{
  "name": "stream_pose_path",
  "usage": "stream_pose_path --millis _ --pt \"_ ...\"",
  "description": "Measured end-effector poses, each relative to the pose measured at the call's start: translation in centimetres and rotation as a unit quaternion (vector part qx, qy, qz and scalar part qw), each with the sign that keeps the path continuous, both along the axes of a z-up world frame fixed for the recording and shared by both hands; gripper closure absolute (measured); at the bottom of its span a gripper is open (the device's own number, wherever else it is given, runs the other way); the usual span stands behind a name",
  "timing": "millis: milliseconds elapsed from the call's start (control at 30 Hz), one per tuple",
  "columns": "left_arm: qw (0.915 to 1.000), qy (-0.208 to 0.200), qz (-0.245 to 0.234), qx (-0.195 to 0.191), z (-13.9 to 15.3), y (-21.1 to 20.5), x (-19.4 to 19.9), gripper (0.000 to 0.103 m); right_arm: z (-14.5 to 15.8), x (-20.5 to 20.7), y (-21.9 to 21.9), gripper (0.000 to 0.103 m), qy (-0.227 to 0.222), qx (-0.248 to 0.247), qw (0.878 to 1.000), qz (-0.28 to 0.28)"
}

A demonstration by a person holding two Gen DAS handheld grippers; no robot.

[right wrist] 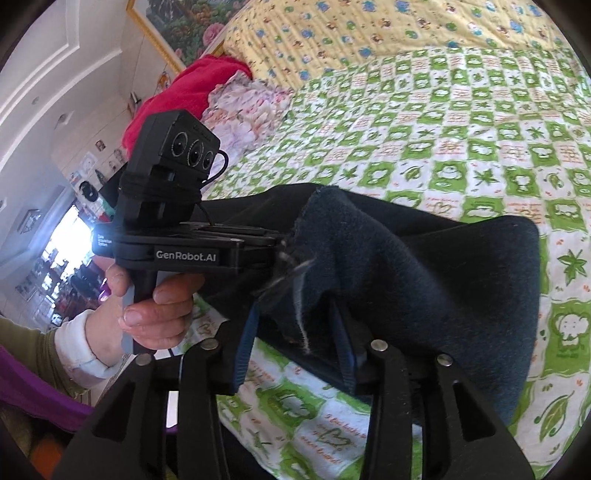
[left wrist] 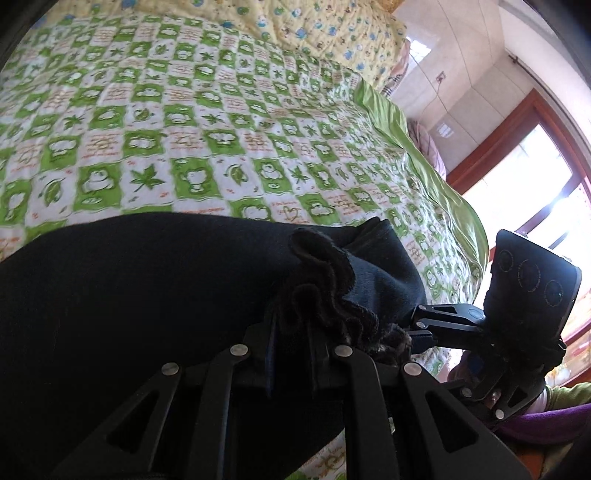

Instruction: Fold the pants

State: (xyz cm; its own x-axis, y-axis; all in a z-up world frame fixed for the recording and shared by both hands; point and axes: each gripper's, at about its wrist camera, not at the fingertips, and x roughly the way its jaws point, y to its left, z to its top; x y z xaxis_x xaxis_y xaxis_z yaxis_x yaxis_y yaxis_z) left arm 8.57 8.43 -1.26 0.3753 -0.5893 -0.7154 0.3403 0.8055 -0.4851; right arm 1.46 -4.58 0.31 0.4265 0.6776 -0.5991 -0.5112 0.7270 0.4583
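Pants: dark navy pants (left wrist: 147,295) lie across the near part of the bed, bunched where both tools meet them; in the right wrist view their folded end (right wrist: 424,266) rises off the quilt.
Bed: green-and-white checked quilt (left wrist: 221,129) runs broad and bare beyond the pants, up to a yellow printed blanket (left wrist: 314,26) at the far end.
Edges: quilt's green border (left wrist: 424,147) drops off at the bed's side, toward a red-framed window (left wrist: 517,147).
Left tool: left tool (left wrist: 291,332) has its jaws narrow, pinching a ruffled edge of the pants.
Right tool: right tool (right wrist: 295,332) stands partly apart with cloth between its blue pads; whether they press on it I cannot tell.
Left view only: window and the right tool (left wrist: 421,325) from the side.
Right view only: left hand (right wrist: 147,306) on its handle, red cloth (right wrist: 184,96), framed picture (right wrist: 177,26).
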Motion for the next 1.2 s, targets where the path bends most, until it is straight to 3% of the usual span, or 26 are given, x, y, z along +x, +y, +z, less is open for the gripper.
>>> stream_pose_path --millis 300,700,833,900,1067,1200 --pt "0.9961 -0.006 0.088 -0.011 1.2 4.6 -3.0 0.086 2.2 0.1 1.2 0.061 -0.024 -0.002 0.999 0.028" --pt "0.9733 -0.001 0.229 -0.018 2.0 10.6 -8.4 0.08 3.9 3.0 4.4 0.06 -0.038 -0.008 0.997 0.066" --pt "0.959 -0.005 0.283 -0.007 2.1 12.1 -10.2 0.08 3.8 3.7 6.3 0.06 -0.033 -0.005 0.996 0.084" --pt "0.9498 -0.002 0.313 -0.009 2.1 13.1 -11.2 0.075 3.7 4.1 7.2 0.059 -0.032 -0.013 0.995 0.09" --pt "0.9143 -0.002 0.405 -0.007 2.4 15.9 -14.3 0.06 3.8 6.0 10.0 0.049 -0.022 -0.023 0.993 0.11" --pt "0.8964 -0.001 0.443 -0.011 2.6 17.6 -16.0 0.059 3.9 7.2 12.3 0.048 -0.02 -0.036 0.991 0.129"
